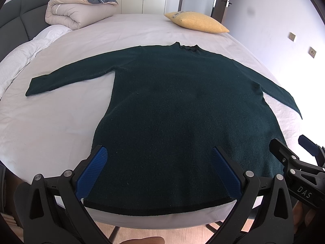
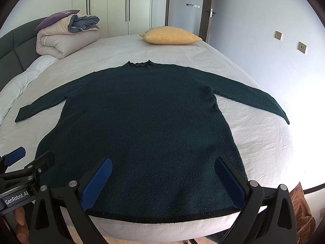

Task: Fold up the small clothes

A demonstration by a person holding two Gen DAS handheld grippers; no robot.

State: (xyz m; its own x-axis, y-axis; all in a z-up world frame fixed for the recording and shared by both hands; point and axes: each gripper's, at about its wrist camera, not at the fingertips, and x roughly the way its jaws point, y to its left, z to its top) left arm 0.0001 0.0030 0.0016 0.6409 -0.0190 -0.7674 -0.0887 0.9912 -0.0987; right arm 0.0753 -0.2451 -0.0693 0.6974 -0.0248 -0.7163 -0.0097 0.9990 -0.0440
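Observation:
A dark green long-sleeved sweater (image 1: 172, 105) (image 2: 142, 122) lies flat on the white bed, collar at the far side, both sleeves spread outward, hem along the near bed edge. My left gripper (image 1: 160, 152) hovers open over the hem's left half, blue pads wide apart, nothing between them. My right gripper (image 2: 164, 162) hangs open over the hem's right half, also holding nothing. In the left wrist view the right gripper (image 1: 292, 148) shows at the right edge; in the right wrist view the left gripper (image 2: 26, 158) shows at the left edge.
A yellow pillow (image 1: 197, 22) (image 2: 170, 35) lies at the far side of the bed. A rolled beige duvet (image 1: 79, 10) (image 2: 65, 38) with a purple cushion sits at the far left by the dark headboard. Wooden floor (image 1: 162, 225) shows below the bed edge. A person's fingers (image 2: 20, 223) hold the left gripper's handle.

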